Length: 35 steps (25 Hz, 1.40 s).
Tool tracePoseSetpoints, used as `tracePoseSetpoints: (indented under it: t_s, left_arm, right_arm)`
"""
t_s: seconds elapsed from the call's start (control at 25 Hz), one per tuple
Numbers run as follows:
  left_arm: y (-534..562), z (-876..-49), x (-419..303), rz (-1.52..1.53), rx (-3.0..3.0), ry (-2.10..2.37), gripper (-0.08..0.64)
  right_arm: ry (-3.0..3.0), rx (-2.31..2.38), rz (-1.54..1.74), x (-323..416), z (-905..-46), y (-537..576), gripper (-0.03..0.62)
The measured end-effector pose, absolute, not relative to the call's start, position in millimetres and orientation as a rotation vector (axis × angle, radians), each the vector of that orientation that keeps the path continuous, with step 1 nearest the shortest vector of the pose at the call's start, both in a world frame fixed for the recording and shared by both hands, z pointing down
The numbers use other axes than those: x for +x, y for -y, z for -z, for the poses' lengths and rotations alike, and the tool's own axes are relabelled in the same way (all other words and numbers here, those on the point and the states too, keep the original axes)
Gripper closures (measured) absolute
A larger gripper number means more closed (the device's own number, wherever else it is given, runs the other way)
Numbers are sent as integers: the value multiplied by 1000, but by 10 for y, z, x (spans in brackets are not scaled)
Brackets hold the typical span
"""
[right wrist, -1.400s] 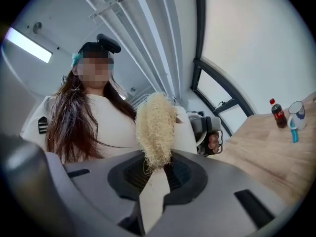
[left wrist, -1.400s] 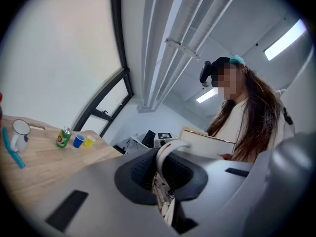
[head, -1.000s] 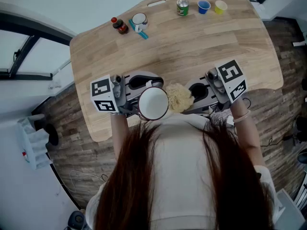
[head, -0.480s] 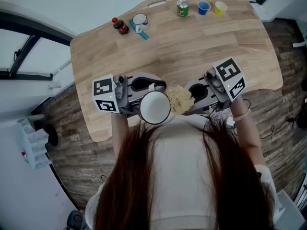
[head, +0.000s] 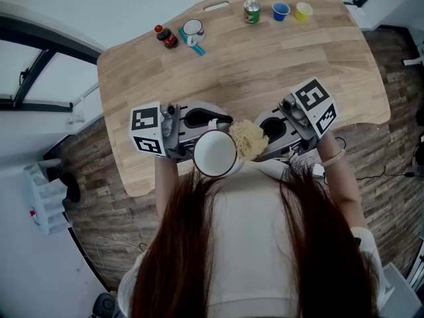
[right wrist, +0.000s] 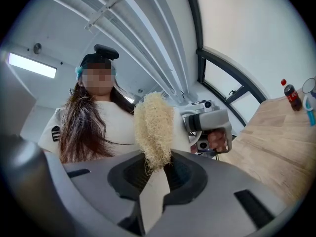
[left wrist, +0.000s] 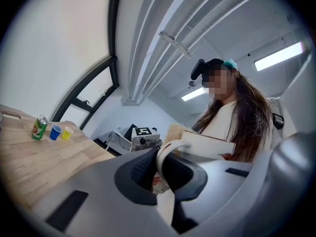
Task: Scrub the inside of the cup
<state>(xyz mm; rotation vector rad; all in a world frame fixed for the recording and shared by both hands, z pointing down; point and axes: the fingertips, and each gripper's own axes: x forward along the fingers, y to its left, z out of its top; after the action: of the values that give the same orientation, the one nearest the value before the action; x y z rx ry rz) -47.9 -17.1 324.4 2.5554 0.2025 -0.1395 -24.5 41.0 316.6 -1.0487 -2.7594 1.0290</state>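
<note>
A white cup (head: 214, 154) hangs in front of the person's chest, its mouth facing up toward the head camera. My left gripper (head: 199, 126) is shut on the cup's handle (left wrist: 170, 149). A pale fibrous loofah scrubber (head: 248, 137) sits right beside the cup's rim on its right side, and my right gripper (head: 265, 138) is shut on it. In the right gripper view the loofah scrubber (right wrist: 154, 132) stands up from between the jaws, with the left gripper's body (right wrist: 207, 125) just behind it. Both grippers are tilted up toward the person.
The wooden table (head: 278, 65) lies beyond the grippers. Along its far edge stand a small dark sauce bottle (head: 165, 36), a white mug (head: 192, 28) with a blue-handled brush, a green can (head: 252, 9), a blue cup (head: 281, 9) and a yellow cup (head: 304, 9).
The cup and left gripper have drifted slightly right and down toward the person. The right gripper has shifted a little left, keeping the loofah at the cup's rim.
</note>
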Motion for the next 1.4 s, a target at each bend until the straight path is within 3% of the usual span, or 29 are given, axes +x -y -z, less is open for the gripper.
tracePoseSetpoints:
  t_s: [1.4]
  left_arm:
    - [45,-3266,-297,189,2497,-275,537]
  right_arm:
    - [2751,-986,-1133,-251,-3267,-326,518]
